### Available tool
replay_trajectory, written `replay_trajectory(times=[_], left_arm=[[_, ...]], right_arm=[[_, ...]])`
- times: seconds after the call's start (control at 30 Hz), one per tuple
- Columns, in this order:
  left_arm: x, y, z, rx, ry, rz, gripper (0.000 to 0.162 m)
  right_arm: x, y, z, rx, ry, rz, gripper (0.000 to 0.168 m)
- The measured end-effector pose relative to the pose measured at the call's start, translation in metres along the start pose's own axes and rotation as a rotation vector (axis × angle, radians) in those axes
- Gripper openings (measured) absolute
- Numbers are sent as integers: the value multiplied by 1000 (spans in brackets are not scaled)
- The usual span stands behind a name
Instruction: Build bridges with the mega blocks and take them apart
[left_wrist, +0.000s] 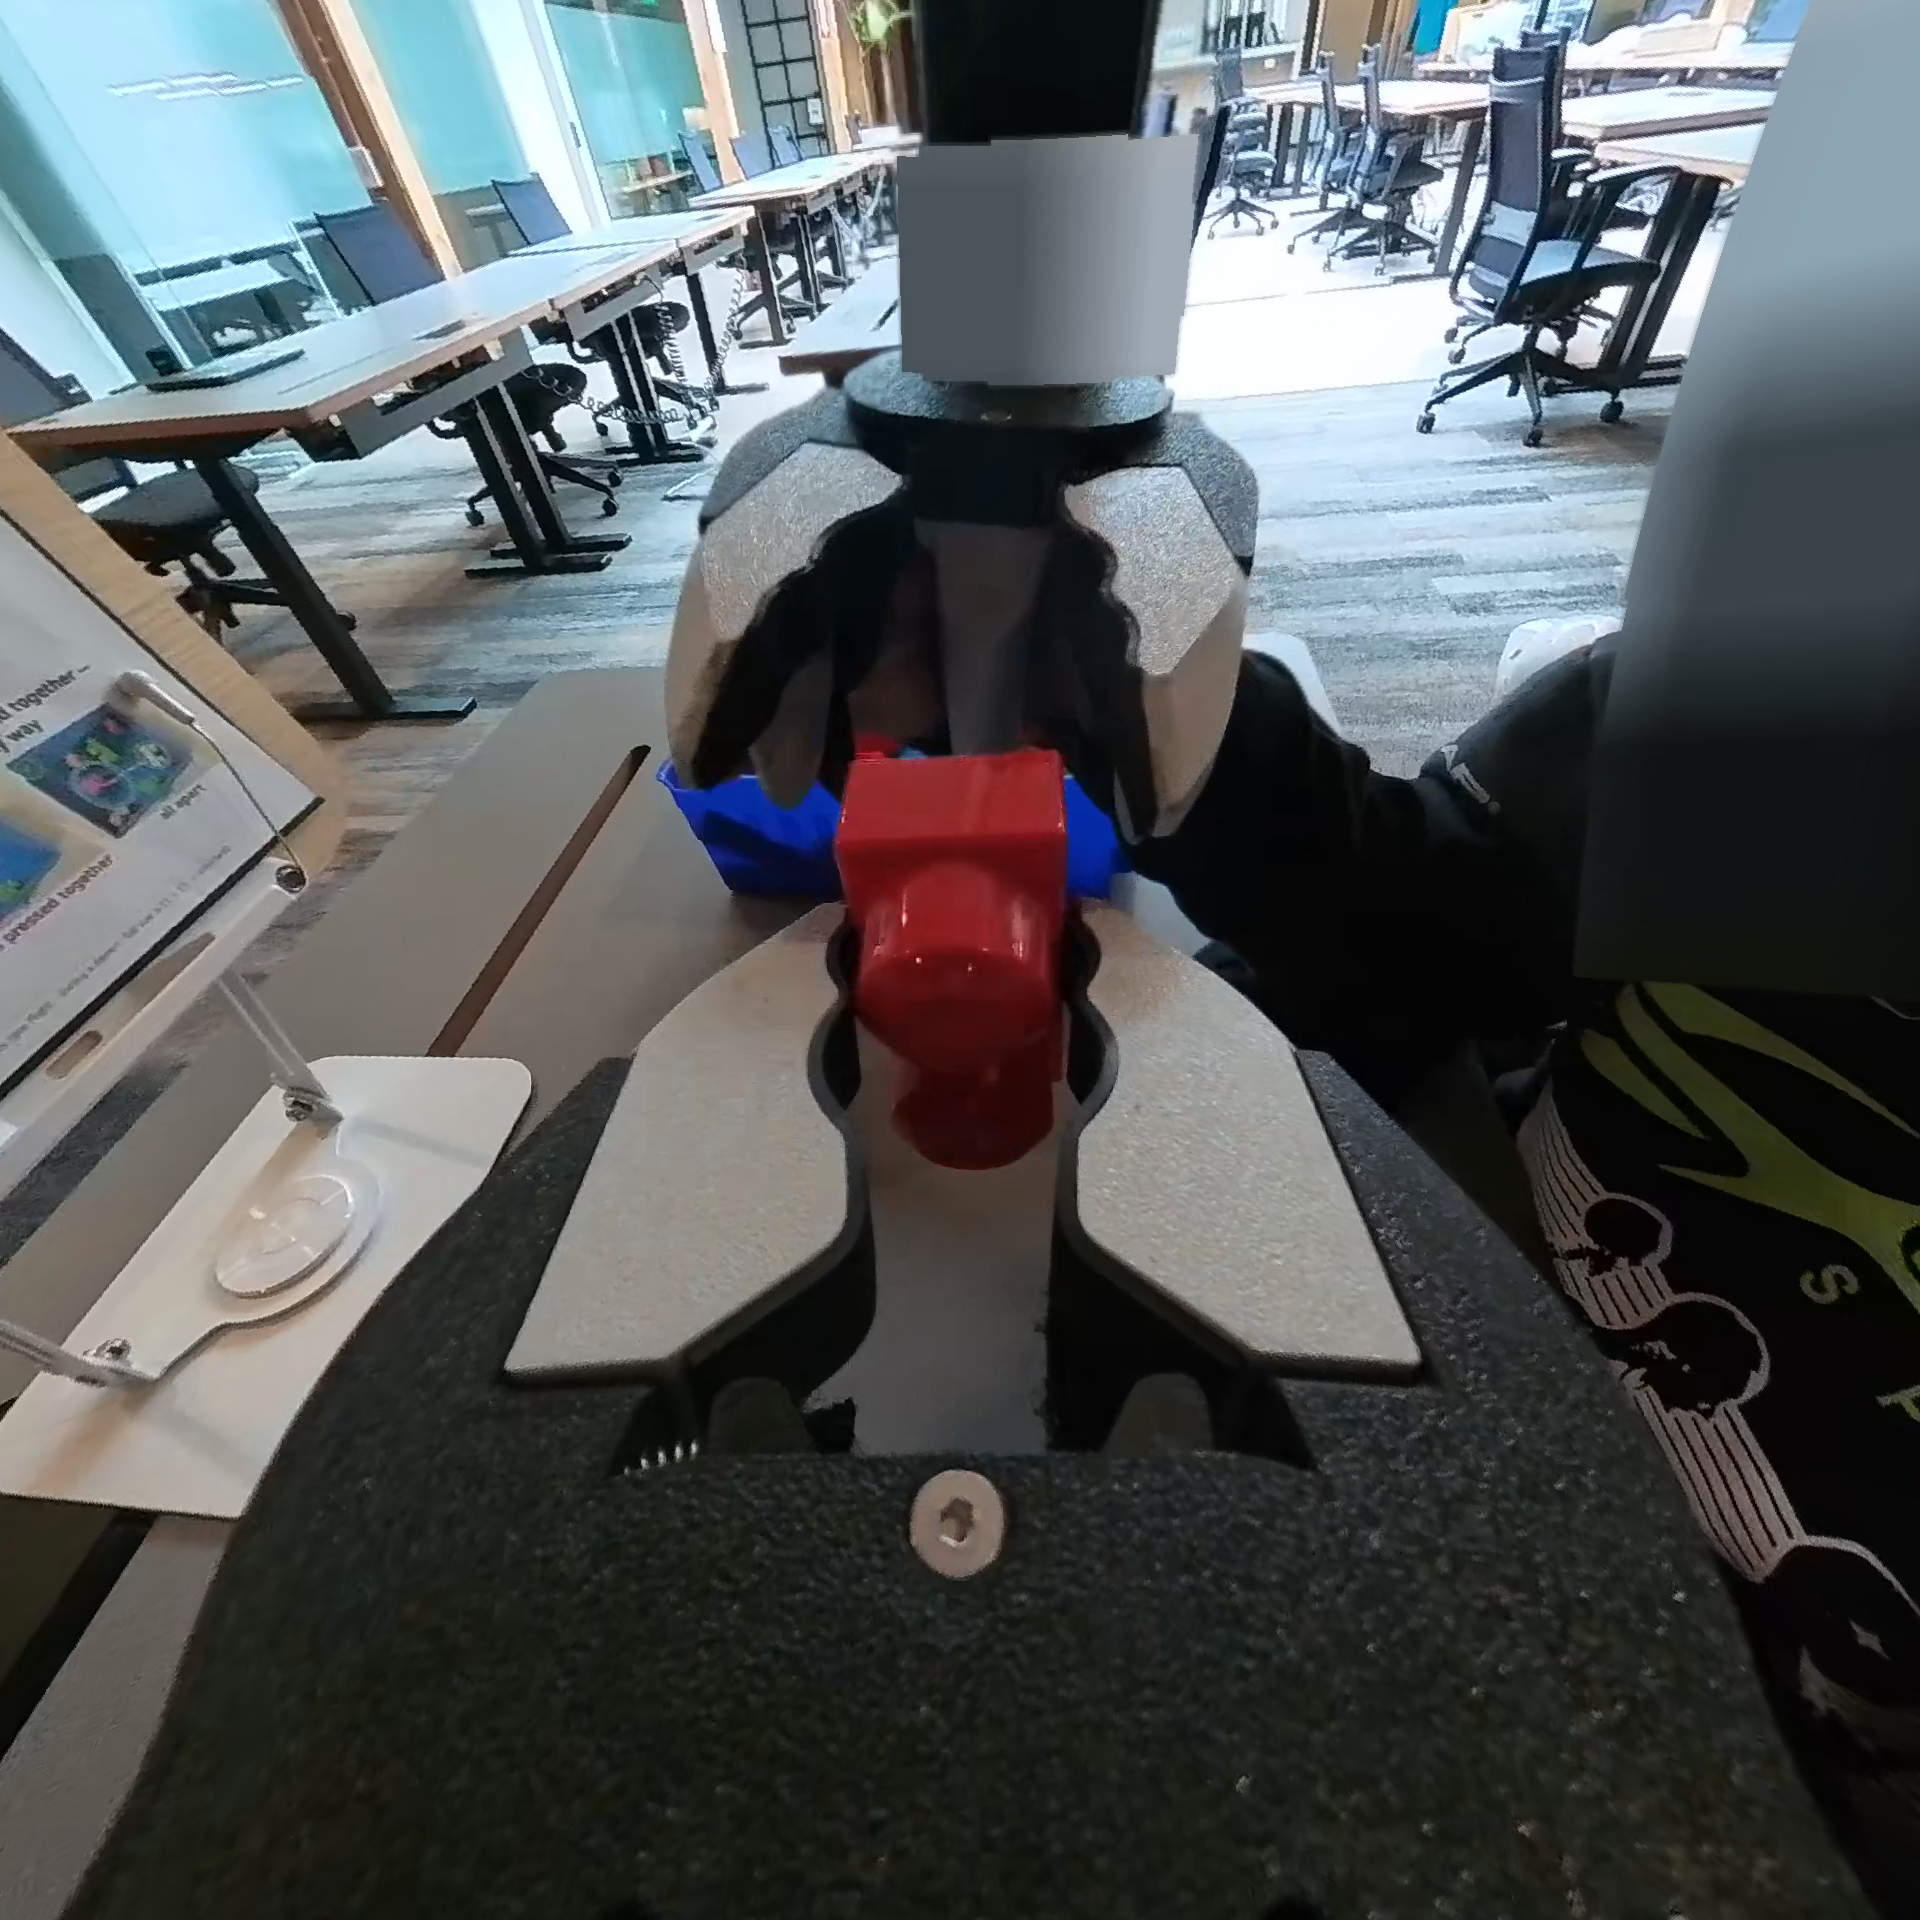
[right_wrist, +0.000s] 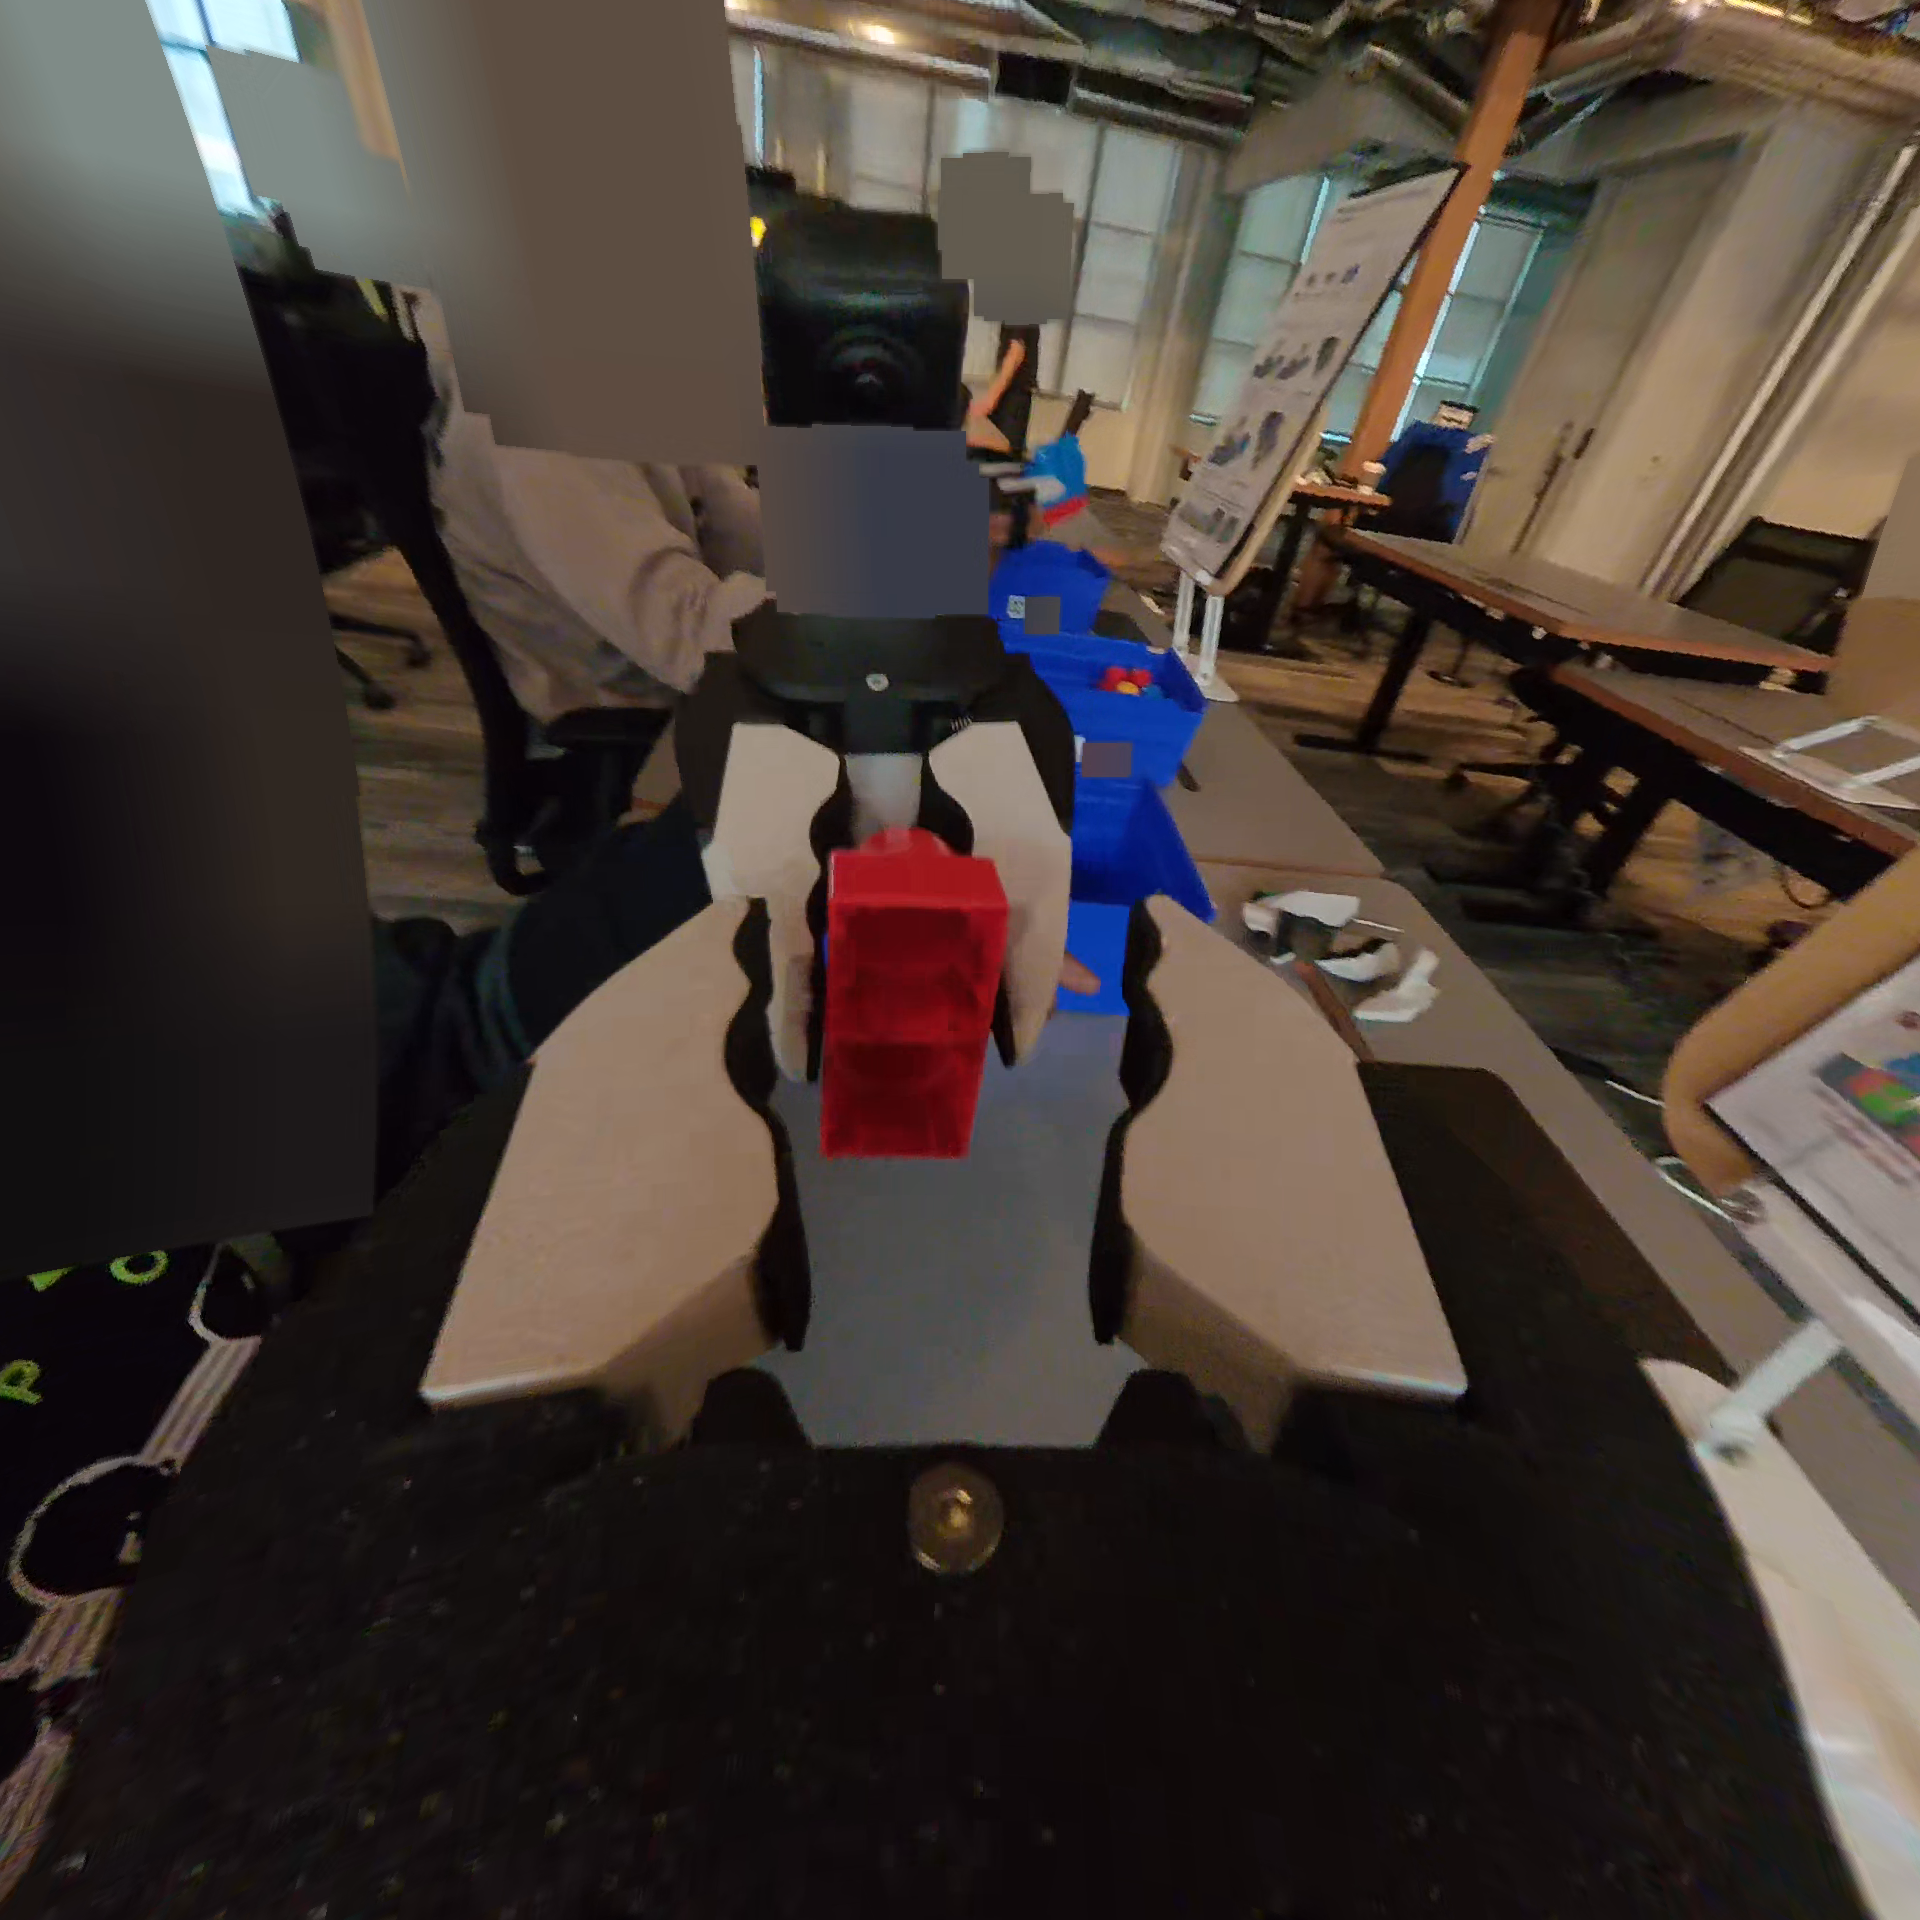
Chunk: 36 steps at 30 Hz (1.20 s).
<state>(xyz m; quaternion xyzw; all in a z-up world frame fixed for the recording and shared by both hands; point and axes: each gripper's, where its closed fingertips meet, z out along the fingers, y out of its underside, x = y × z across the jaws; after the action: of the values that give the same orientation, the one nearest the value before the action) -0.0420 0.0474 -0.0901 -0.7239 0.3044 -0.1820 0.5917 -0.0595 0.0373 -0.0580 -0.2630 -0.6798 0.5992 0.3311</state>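
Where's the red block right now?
The red block is off the table, clamped in the left gripper, centre of both views; the open right gripper faces it, blue bin behind.

We count one red plastic studded block (right_wrist: 906, 1013), two two-finger grippers: left (left_wrist: 956, 997), right (right_wrist: 951, 1049). Three blue plastic bins (right_wrist: 1127, 717) in the right wrist view, two tilted paper instruction sheets (right_wrist: 1860, 1101).
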Motion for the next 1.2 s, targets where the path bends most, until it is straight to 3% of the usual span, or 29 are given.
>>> replay_trajectory(times=[0.23, 0.37, 0.63, 0.87, 0.93, 1.1, 1.2], left_arm=[[3, 1, 4, -14, 14, 9, 37], [4, 2, 5, -22, 15, 15, 37], [1, -3, 6, 5, -15, 34, 38], [-18, -15, -9, 96, -101, -10, 66], [-27, -22, -18, 143, -153, -26, 82], [-49, -42, -48, 292, -300, -48, 116], [-68, -43, -72, 317, -443, -54, 116]], right_arm=[[-13, 7, 12, -19, -86, -3, 62], [-11, 8, 14, -19, -70, -10, 37], [-9, 4, 9, -15, -45, -50, 36], [3, -5, -16, 0, 43, -75, 36], [11, -9, -29, 9, 97, -80, 36], [41, -8, -74, -35, 309, -105, 36], [65, -1, -113, -98, 498, -110, 36]])
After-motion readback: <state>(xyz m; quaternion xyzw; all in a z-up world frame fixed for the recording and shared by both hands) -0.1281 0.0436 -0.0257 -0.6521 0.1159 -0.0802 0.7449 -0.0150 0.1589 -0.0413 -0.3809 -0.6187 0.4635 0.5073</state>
